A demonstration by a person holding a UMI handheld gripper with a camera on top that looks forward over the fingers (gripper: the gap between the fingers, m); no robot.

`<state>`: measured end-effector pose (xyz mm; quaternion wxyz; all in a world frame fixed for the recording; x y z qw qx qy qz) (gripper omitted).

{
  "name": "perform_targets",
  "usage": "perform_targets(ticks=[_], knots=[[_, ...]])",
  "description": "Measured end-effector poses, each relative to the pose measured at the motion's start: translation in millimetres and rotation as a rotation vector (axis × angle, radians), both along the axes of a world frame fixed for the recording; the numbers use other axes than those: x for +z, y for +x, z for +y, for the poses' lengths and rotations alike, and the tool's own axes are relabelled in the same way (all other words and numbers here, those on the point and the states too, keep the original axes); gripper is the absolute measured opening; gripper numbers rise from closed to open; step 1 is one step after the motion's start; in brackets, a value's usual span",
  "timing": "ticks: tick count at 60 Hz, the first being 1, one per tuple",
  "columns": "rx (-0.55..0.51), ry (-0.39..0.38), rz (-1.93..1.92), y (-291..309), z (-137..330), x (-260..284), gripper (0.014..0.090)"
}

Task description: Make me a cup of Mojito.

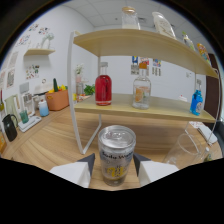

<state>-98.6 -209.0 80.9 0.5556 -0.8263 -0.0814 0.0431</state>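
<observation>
Gripper: the gripper (116, 169) shows its two pale fingers (75, 172) low and near, one on each side of a can; the dark inner pads lie against the can's flanks, so it looks clamped on the can.
Can: a silver soda water can (116, 155) stands upright between the fingers, top unopened with the pull tab in place, yellow print low on the label; whether its base rests on the wood I cannot tell, as the fingers hide it.
Table: a light wooden table (55, 142) runs from near to far under everything.
Shelf: a white-framed shelf (145, 107) with two wooden boards stands just beyond the can.
Red bottle: a red bottle (103, 87) of clear glass stands upright on the lower board, left of centre.
Orange bottle: an orange-labelled bottle (141, 91) of clear glass stands on the same board, right of the red one and apart from it.
Blue bottle: a small blue bottle (196, 102) stands at the far right end of the lower board.
Glass cup: a clear glass cup (187, 150) stands on the table right of the can, near but not touching.
Planter: an orange planter (57, 98) sits far left by the wall.
Top board: a jar and other items, too small to name.
</observation>
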Motion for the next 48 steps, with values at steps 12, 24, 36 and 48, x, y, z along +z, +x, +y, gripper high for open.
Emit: perform_targets(ticks=[12,24,36,48], knots=[[-0.057,-0.064,0.03,10,-34,37,0.0852],[-0.074,-0.146,0.021,31,-92,57,0.0854],[-0.103,-0.201,-0.032,69,-134,55,0.0857],[-0.152,-0.231,-0.04,105,-153,55,0.0857]])
